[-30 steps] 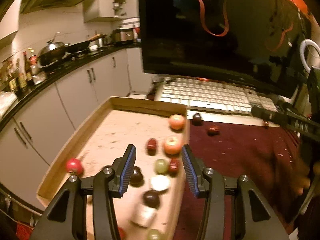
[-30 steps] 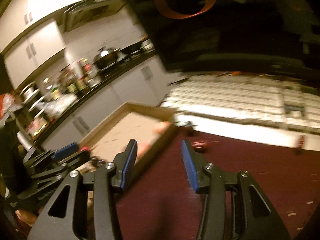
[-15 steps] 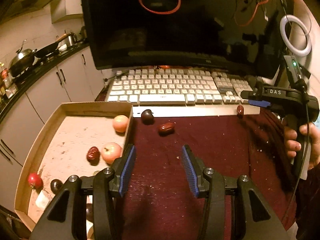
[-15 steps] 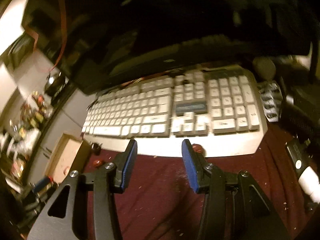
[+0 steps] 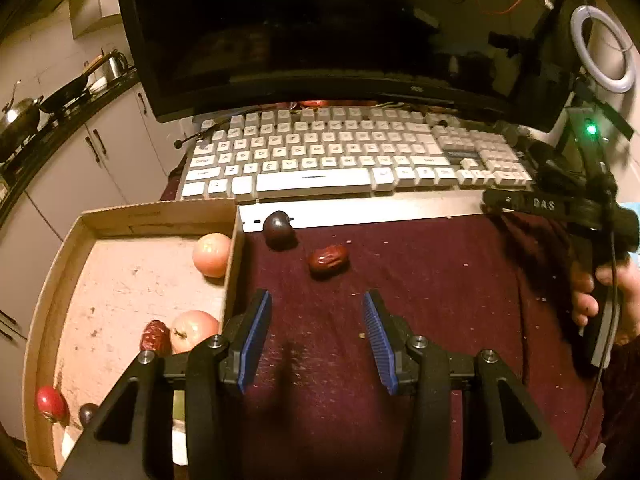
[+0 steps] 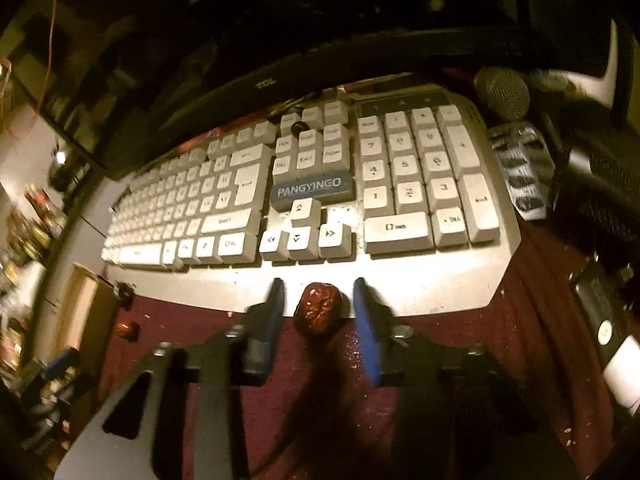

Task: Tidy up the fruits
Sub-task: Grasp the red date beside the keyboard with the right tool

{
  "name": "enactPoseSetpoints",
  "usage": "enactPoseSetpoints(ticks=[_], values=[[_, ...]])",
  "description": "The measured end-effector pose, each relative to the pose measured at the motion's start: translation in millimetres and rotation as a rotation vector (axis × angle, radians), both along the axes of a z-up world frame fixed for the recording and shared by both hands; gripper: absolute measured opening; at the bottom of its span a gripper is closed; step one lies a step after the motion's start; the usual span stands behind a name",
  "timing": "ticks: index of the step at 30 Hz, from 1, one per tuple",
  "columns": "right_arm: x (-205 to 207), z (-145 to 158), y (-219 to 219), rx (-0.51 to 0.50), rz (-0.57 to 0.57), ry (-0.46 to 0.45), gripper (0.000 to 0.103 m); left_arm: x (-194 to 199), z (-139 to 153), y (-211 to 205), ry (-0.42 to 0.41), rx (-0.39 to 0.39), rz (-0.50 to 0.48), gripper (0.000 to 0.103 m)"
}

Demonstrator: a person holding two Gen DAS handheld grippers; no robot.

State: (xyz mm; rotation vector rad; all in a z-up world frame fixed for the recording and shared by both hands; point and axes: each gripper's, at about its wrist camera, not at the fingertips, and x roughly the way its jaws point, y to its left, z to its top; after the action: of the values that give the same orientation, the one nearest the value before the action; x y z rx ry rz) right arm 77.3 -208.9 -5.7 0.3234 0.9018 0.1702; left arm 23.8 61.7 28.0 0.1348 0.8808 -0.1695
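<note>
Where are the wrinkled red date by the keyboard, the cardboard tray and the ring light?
wrinkled red date (image 6: 319, 309), right wrist view, middle of its skin.
cardboard tray (image 5: 160, 216), left wrist view, far wall.
ring light (image 5: 580, 56), left wrist view, left side of the ring.

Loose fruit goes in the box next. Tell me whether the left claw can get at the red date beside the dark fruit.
Probably yes. The left claw stands open, the red date lies ahead of it on the cloth, nothing between; the dark fruit sits apart, beyond.
</note>
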Motion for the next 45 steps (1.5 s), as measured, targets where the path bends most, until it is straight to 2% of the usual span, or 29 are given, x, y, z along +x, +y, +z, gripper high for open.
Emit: enactPoseSetpoints(ticks=[6, 12, 16, 20, 22, 30, 41, 45], values=[[-6, -1, 19, -0.12, 0.045, -0.023, 0.024, -16, 12, -2, -0.025, 0.009, 0.033, 0.047], [-14, -2, 37, -0.15, 0.111, -0.019, 0.023, -45, 37, -1, -0.057, -0.032, 0.083, 0.047], [-26, 1, 51, -0.088, 0.193, -0.01, 0.023, -68, 58, -1, -0.102, -0.011, 0.1, 0.047], [-46, 13, 71, -0.034, 0.319, -0.088, 0.023, -79, 67, 3, -0.116, -0.009, 0.131, 0.048], [-52, 16, 82, -0.041, 0.359, -0.104, 0.023, -80, 66, 3, -0.113, -0.01, 0.144, 0.048], [-50, 3, 87, -0.017, 0.389, -0.034, 0.023, -79, 61, 6, -0.094, -0.023, 0.153, 0.048], [-55, 8, 79, 0.021, 0.388, -0.065, 0.023, -74, 56, 15, -0.089, -0.025, 0.139, 0.05], [-53, 6, 79, 0.018, 0.385, -0.048, 0.023, -72, 53, 17, -0.082, -0.028, 0.137, 0.05]])
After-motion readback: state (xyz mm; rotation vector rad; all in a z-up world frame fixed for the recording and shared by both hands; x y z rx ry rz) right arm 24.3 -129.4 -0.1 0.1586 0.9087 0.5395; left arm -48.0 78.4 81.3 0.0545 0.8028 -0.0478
